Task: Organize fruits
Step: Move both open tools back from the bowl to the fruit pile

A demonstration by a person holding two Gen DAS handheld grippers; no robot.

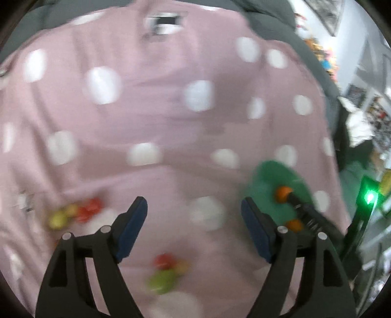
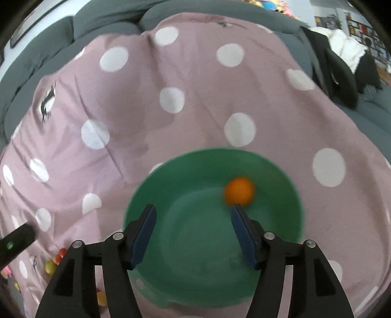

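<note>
My right gripper point(image 2: 193, 210) stands open above a green plate point(image 2: 281, 176) with nothing between its fingers. A blurred orange point(image 2: 240, 190) lies in the plate just beyond the right fingertip. My left gripper point(image 1: 194, 208) is open and empty over the pink cloth. The left wrist view is blurred. Beneath and in front of it lie a red and green fruit cluster point(image 1: 166, 271) and a red and yellow cluster point(image 1: 73, 212). To its right is the green plate point(image 1: 266, 176) holding one orange point(image 1: 283, 193) and a second orange point(image 1: 294, 225), partly behind a black finger point(image 1: 308, 212) of the right gripper.
A pink cloth with white dots point(image 2: 195, 102) covers a grey sofa point(image 2: 102, 22). Dark and white clothes point(image 2: 342, 61) lie at the far right. Small fruits point(image 2: 55, 261) sit at the lower left of the right wrist view, near the left gripper's body point(image 2: 17, 242).
</note>
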